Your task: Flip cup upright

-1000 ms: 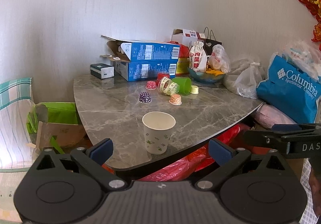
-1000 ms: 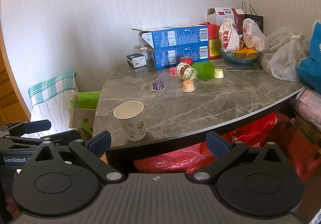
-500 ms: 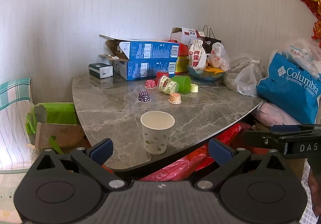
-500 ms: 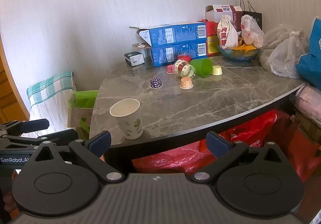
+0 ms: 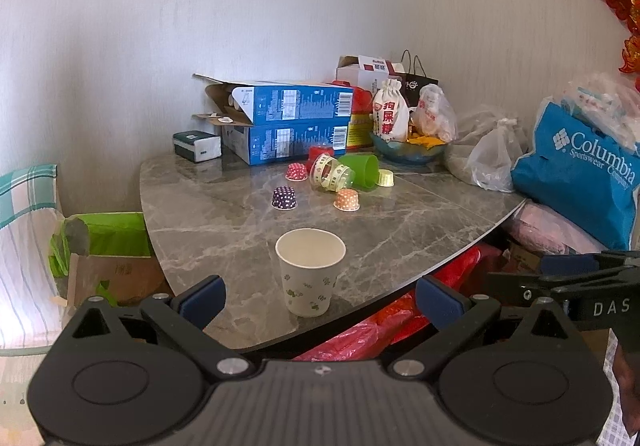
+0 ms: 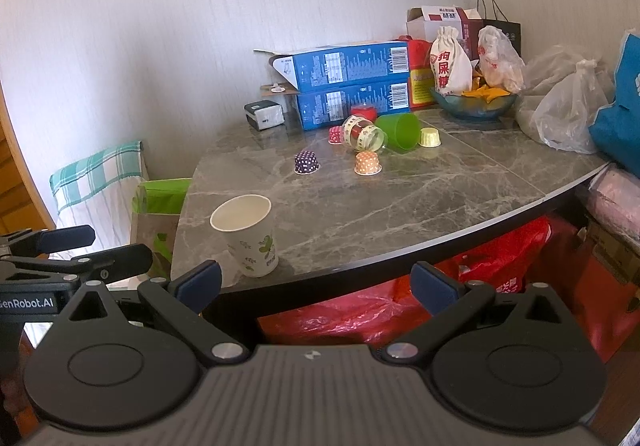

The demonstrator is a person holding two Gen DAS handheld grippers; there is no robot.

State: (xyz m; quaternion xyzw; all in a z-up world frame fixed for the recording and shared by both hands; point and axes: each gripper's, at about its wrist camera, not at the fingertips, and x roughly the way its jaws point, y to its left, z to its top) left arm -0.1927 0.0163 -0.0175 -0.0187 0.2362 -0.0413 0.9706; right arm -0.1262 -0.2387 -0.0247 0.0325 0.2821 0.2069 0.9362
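Observation:
A white paper cup with green leaf print (image 5: 309, 273) stands upright, mouth up, near the front edge of the grey marble table (image 5: 420, 222); it also shows in the right wrist view (image 6: 247, 234). My left gripper (image 5: 320, 296) is open and empty, held just short of the cup, off the table's front edge. My right gripper (image 6: 316, 284) is open and empty, below the table edge, with the cup to its left. A green cup (image 5: 360, 170) lies on its side further back.
Small cupcake liners (image 5: 284, 198) and a clear patterned jar on its side (image 5: 330, 172) sit mid-table. Blue boxes (image 5: 288, 122), a bowl (image 5: 408, 150), plastic bags and a blue Columbia bag (image 5: 580, 174) line the back and right. Red bags lie under the table.
Both grippers have drawn back slightly from the table; the cup stands unmoved and both grippers stay open.

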